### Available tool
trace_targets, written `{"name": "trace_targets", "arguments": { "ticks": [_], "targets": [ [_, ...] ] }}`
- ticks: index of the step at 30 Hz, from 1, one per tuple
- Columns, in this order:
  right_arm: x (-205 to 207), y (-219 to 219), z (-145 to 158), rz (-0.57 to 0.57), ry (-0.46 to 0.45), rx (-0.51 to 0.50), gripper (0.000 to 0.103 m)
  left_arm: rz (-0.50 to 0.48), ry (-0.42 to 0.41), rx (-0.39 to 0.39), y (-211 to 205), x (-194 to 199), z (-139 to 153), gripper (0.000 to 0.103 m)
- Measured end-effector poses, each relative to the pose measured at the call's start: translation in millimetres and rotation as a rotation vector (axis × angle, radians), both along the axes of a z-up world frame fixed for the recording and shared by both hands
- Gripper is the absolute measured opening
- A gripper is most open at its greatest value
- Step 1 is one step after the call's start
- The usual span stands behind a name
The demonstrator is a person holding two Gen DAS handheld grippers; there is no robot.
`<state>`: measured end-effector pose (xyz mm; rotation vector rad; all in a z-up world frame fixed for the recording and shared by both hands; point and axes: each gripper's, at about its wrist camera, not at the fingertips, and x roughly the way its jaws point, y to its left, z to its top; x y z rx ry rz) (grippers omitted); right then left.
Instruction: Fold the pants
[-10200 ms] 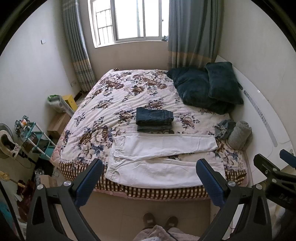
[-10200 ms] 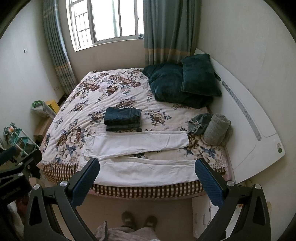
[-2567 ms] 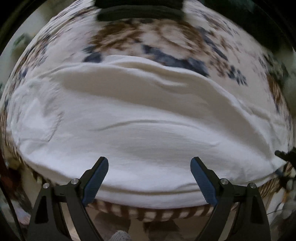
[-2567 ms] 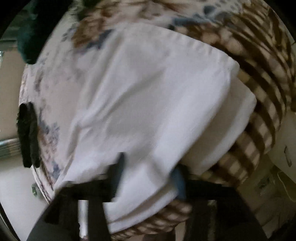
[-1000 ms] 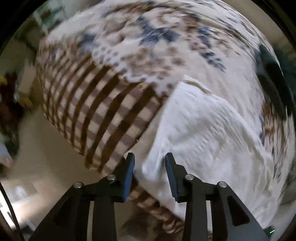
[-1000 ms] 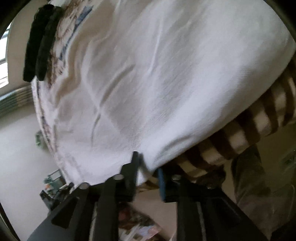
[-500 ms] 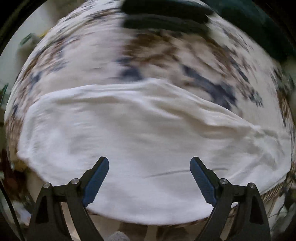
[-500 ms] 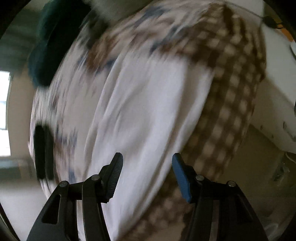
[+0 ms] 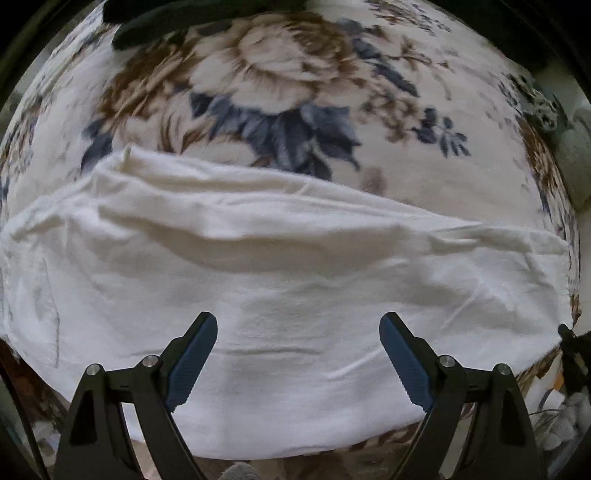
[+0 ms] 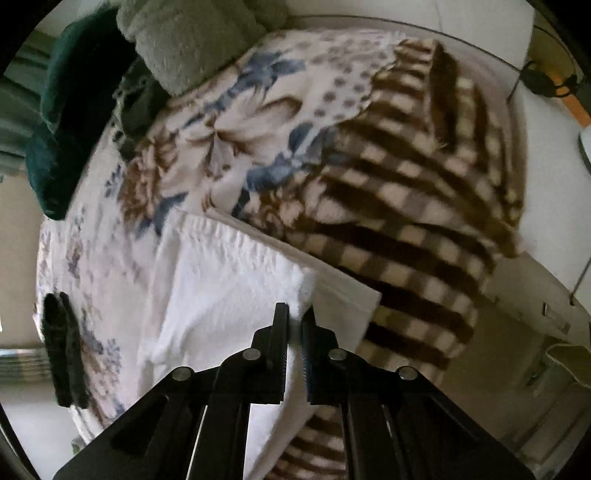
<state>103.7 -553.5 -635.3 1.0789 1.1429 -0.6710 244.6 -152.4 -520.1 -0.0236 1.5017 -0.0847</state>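
Note:
White pants [image 9: 295,258] lie lengthwise across the near edge of the floral bedspread [image 9: 295,74], creased, with a raised fold along their far side. My left gripper [image 9: 297,319] points straight down over their middle, open wide, with no cloth pinched between its blue pads. In the right wrist view the pants [image 10: 221,280] end in a gathered edge lying over a flatter white layer. My right gripper [image 10: 295,308] is shut on that end of the pants, near the corner, with white fabric between its jaws.
Folded dark jeans [image 9: 155,22] lie farther back on the bed; they also show in the right wrist view [image 10: 64,350]. A rolled grey towel [image 10: 184,44] and a dark green pillow [image 10: 74,92] sit at the head end. The blanket's brown checked border [image 10: 406,184] hangs over the bed's corner above the floor.
The left gripper opened and swung from the bed's corner to above the pants' middle. The right gripper, open half a second ago, has closed on the pants' end.

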Motion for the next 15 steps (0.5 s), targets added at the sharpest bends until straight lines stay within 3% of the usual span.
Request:
{"name": "trace_targets", "arguments": {
  "ticks": [3,5,7,8,12,13,15],
  "targets": [
    [-16,-8,-10,-0.017,0.050,0.042,0.007,-0.015,-0.006,0.023,-6,7,3,0.090],
    [-19,-15,-38,-0.017,0.098,0.145,0.009,-0.012,-0.007,0.036,-6,13,5,0.090],
    [-28,-19,-47,-0.015,0.115,0.225,0.013,0.004,-0.023,0.051,5,13,12,0.090],
    [-29,-19,-41,0.010,0.129,0.216,0.019,0.016,-0.034,0.059,12,13,17,0.090],
    [3,15,22,0.264,0.159,0.043,0.074,0.082,-0.107,0.120,58,6,42,0.090],
    [22,40,40,0.368,0.136,0.016,0.075,0.114,-0.117,0.137,80,2,47,0.090],
    [54,83,53,0.508,0.094,0.059,0.075,0.160,-0.123,0.171,109,-6,46,0.090]
  ]
}}
